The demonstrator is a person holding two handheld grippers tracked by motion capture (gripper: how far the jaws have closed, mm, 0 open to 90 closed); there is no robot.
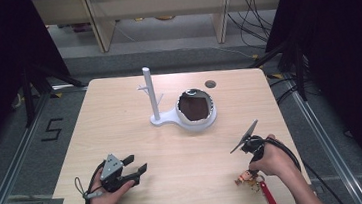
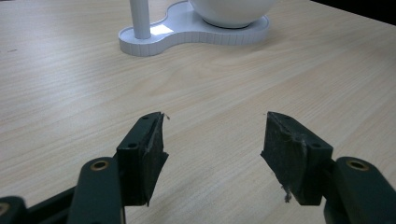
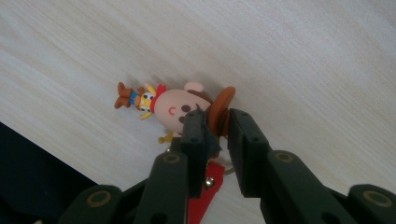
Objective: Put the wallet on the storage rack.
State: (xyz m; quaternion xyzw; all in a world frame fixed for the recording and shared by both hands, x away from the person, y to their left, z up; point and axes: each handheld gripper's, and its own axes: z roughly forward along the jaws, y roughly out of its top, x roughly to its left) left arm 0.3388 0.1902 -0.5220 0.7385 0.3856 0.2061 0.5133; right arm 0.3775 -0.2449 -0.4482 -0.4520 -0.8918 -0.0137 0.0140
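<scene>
A: What carries everything?
B: A pale wooden table (image 1: 137, 136).
A: What lies on it?
B: A white stand (image 1: 170, 117) near the middle, holding a bowl, and a cowboy figure (image 1: 245, 178) by the near right edge.

Left claw (image 1: 134, 168) gapes wide; right claw (image 3: 215, 128) points down, slightly parted.

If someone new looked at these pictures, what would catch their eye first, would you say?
Probably the little cowboy figure keychain, bright orange and yellow, lying near the table's front right edge, its hat brim between the right gripper's barely parted jaws. Next comes the white stand at mid-table, an upright post with a dark-lined bowl beside it. The left gripper rests front left, jaws wide and empty.
</scene>
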